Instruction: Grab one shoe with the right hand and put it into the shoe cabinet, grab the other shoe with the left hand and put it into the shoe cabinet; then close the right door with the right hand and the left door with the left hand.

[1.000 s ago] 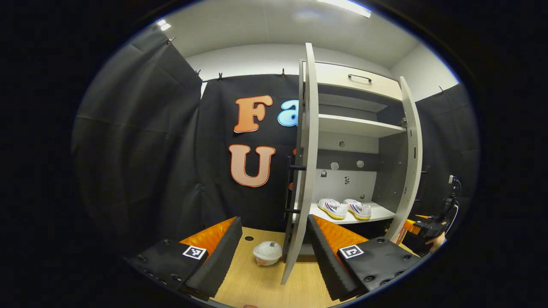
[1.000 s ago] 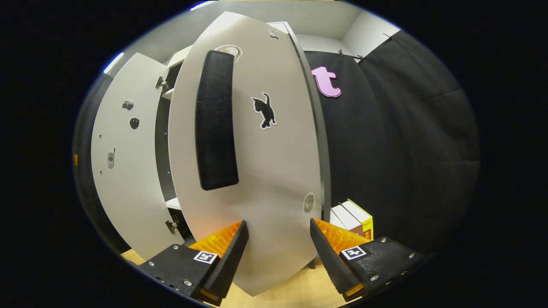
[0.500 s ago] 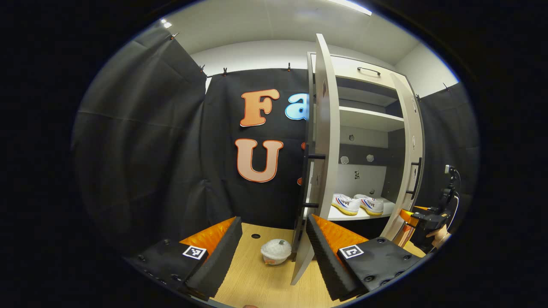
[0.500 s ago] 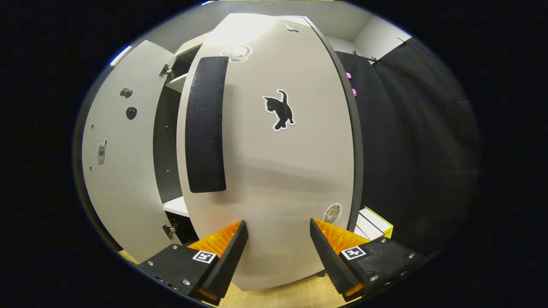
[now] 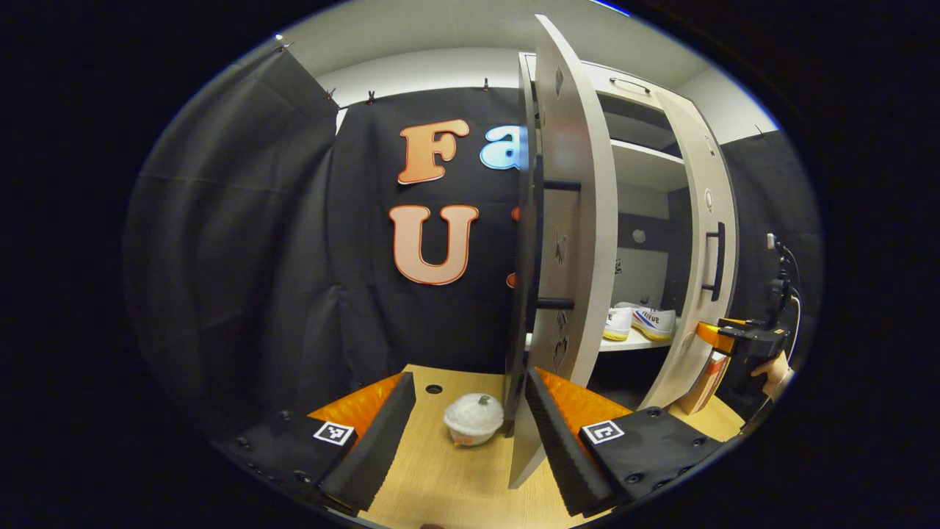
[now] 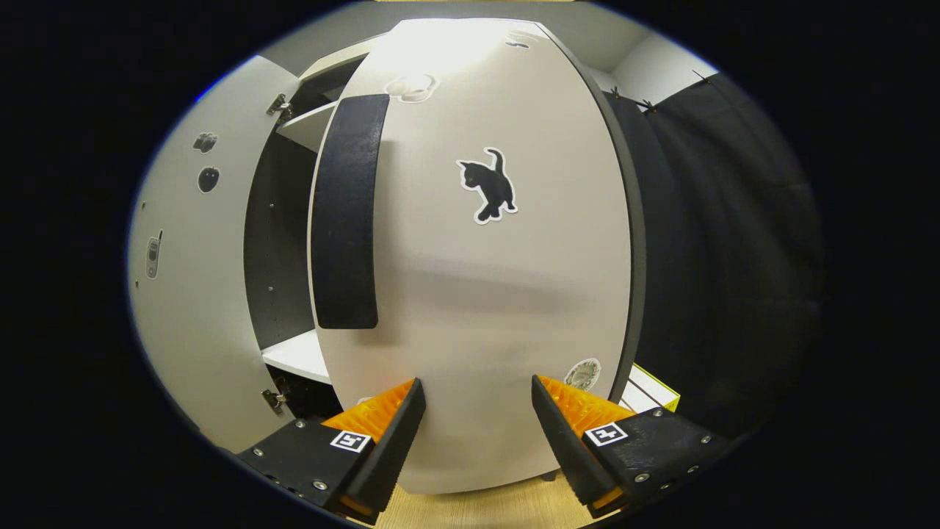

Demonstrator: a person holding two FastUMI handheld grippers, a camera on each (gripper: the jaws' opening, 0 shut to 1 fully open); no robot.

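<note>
White shoes point(image 5: 640, 322) inside cabinet, both doors ajar.
Your right gripper point(image 6: 475, 411) gapes at right door point(image 6: 477, 294); left gripper point(image 5: 470, 411) gapes, empty.

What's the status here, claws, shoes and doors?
Both claws open: left claw at left door, right claw facing right door. Shoes shelved. Both doors ajar. Small lidded cup beside left door.

Left gripper point(image 5: 470, 433) jaws apart; right gripper point(image 6: 474, 433) jaws apart.

shoes point(image 5: 640, 322) half-hidden behind left door point(image 5: 569, 220)
</note>
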